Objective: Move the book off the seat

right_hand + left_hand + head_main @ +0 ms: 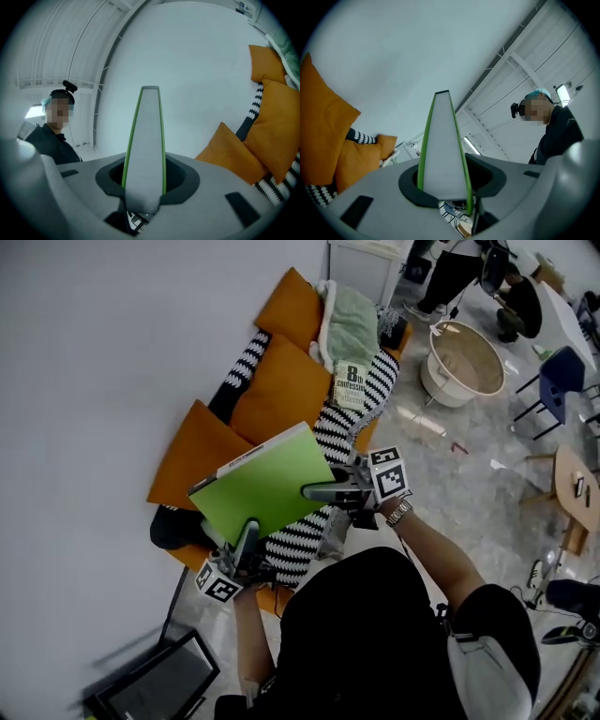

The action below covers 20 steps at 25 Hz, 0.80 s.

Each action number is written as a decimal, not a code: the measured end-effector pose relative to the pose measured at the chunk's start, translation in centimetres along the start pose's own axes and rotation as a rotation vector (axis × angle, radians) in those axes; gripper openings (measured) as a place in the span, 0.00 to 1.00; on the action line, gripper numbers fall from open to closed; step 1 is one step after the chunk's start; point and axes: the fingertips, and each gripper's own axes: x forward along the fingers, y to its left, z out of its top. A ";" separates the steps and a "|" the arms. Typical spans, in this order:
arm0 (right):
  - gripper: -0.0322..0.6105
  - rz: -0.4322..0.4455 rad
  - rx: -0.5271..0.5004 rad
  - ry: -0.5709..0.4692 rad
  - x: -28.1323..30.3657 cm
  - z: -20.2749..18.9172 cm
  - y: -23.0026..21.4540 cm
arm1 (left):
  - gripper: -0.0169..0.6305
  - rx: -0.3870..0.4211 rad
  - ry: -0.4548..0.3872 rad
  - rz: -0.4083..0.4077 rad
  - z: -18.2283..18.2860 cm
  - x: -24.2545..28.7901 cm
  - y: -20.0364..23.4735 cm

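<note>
The wall hems you in on the left, and open floor lies right of the striped seat. You hold the green book in the air above the seat, opposite edges clamped by your left gripper and right gripper.

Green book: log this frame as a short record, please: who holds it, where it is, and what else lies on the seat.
item: green book
held by: left gripper at its near edge, right gripper at its right edge
grip: both grippers shut on the green book
position: lifted and tilted, over the striped seat
also on the seat: orange cushions, second book, towel
task state: green book is up, not yet set down elsewhere
</note>
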 end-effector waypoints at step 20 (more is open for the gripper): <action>0.27 -0.164 -0.040 -0.272 -18.3 4.7 0.6 | 0.27 -0.108 0.254 -0.160 -10.8 15.6 -2.3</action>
